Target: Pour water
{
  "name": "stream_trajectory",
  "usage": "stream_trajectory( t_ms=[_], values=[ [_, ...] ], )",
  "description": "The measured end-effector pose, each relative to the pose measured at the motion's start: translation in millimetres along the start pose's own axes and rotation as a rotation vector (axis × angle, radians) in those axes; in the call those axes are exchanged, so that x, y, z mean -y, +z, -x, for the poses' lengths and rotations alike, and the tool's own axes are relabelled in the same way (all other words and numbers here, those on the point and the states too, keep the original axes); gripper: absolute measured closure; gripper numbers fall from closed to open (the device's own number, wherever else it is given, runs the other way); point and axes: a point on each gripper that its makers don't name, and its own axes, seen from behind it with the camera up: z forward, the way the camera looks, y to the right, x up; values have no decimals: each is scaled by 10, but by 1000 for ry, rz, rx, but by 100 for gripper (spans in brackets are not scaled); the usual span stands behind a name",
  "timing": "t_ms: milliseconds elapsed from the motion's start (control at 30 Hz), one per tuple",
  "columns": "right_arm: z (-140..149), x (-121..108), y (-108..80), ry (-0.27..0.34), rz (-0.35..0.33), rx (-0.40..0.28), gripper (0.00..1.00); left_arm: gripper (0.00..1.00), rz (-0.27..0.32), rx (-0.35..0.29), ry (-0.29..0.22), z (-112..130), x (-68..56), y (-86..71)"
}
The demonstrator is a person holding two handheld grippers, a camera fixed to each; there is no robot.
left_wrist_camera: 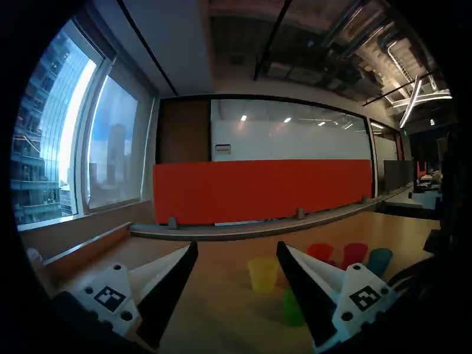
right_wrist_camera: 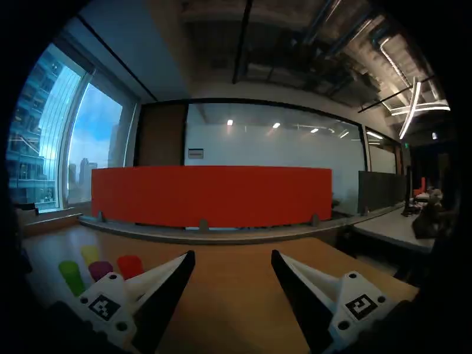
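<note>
In the left gripper view my left gripper (left_wrist_camera: 237, 251) is open above the wooden table (left_wrist_camera: 230, 312), nothing between its fingers. Ahead of it stand a yellow cup (left_wrist_camera: 263, 274), a green cup (left_wrist_camera: 291, 308) partly behind the right finger, two red cups (left_wrist_camera: 320, 251) (left_wrist_camera: 354, 253) and a teal cup (left_wrist_camera: 379, 261). In the right gripper view my right gripper (right_wrist_camera: 233, 256) is open over the table (right_wrist_camera: 236, 307), empty. At its lower left stand a green cup (right_wrist_camera: 72, 277), a yellow cup (right_wrist_camera: 90, 254), a purple cup (right_wrist_camera: 100, 270) and a red cup (right_wrist_camera: 130, 266), all upright.
An orange divider panel (left_wrist_camera: 262, 190) runs along the table's far edge, also seen as the orange panel (right_wrist_camera: 209, 194). Large windows (left_wrist_camera: 71, 147) are at the left. Another desk (right_wrist_camera: 392, 233) with dark items lies at the right.
</note>
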Motion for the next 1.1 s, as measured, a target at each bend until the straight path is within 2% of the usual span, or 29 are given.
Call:
stream_trajectory(
  t_ms=[200, 500, 800, 1100],
  values=[
    [34, -7, -23, -14, 18, 9, 0, 1, -16, -6, 10, 115, -5, 9],
    [-120, 68, -30, -34, 12, -15, 0, 0, -42, 5, 15, 358, 0, 4],
    [-196, 119, -23, -55, 7, -26, 0, 1, -57, 5, 3, 476, 9, 4],
    [-182, 127, -21, -57, 12, -23, 0, 1, -66, 27, 7, 655, 71, -6]
  ],
)
